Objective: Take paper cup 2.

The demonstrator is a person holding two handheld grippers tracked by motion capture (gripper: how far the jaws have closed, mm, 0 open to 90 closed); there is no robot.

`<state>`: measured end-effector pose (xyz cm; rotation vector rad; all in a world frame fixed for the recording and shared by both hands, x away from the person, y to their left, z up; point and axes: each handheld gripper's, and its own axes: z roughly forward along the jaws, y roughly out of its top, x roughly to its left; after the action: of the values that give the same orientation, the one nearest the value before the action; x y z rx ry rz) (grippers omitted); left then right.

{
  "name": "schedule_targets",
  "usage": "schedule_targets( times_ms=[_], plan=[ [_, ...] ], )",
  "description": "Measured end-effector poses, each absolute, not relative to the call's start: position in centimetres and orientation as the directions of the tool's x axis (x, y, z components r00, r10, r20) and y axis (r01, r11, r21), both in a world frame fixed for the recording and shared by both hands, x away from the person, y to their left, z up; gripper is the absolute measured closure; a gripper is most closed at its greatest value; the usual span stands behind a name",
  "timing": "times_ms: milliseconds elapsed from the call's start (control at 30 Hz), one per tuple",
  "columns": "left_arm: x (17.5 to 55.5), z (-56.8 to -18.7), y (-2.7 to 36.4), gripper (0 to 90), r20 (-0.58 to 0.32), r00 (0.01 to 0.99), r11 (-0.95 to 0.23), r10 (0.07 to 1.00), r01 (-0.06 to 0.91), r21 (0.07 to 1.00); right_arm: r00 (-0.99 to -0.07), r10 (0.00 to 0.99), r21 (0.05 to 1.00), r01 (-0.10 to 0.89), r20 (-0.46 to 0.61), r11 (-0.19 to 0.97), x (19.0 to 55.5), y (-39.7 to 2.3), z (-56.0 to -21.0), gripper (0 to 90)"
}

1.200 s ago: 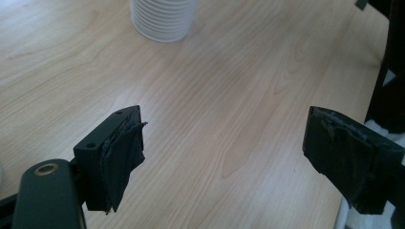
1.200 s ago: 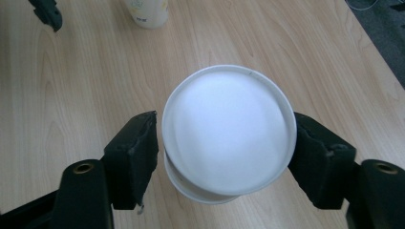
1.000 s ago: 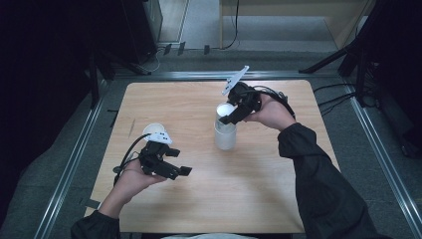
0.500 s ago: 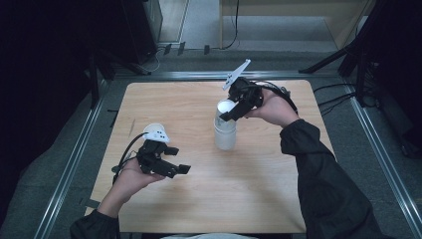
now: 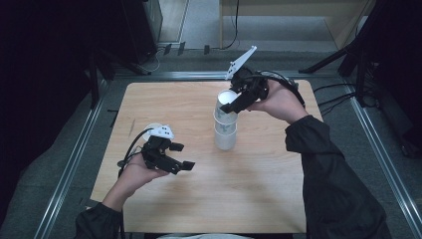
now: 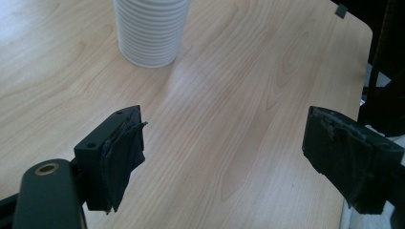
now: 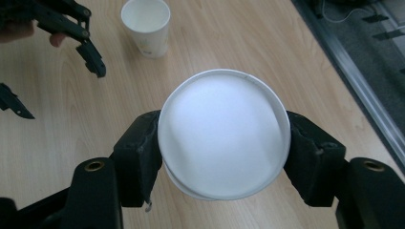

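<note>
right claw gripping the top paper cup

we see the right claw [image 7: 224,157] clamped on both sides of a white cup [image 7: 224,131], which sits raised in the cup stack [image 5: 225,127] near the middle of the tabletop [image 5: 259,189]. the left claw [image 5: 180,155] hangs released and empty over the wood, well apart from the stack. another cup [image 7: 145,26] stands alone farther off.

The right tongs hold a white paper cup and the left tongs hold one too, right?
No. The right tongs hold a white paper cup, but the left tongs are open and empty, as the left gripper view shows.
</note>
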<state>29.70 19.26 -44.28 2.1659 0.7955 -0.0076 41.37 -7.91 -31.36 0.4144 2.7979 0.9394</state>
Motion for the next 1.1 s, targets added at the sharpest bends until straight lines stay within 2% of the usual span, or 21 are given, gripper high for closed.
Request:
schedule_targets(
  times_ms=[167,367,600,1100],
  plan=[
    [30.4,-44.0,19.3,14.3,-0.26,0.81,-0.474,0.525,0.532,0.702,-0.947,0.315,0.636,0.204,-0.065,0.744,40.2,-8.3,-29.4,35.1],
    [31.0,-44.0,18.8,14.4,-0.237,0.825,-0.491,0.513,0.509,0.707,-0.951,0.305,0.643,0.202,-0.051,0.738,38.3,-9.2,-28.8,35.2],
    [31.9,-43.8,18.2,14.8,-0.241,0.838,-0.492,0.489,0.493,0.717,-0.948,0.317,0.66,0.228,-0.017,0.716,36.7,-10.7,-30.4,35.1],
    [32.7,-44.5,16.4,14.8,-0.249,0.867,-0.531,0.432,0.468,0.707,-0.935,0.349,0.668,0.297,0.06,0.682,34.1,-13.8,-37.5,35.3]
  ],
)
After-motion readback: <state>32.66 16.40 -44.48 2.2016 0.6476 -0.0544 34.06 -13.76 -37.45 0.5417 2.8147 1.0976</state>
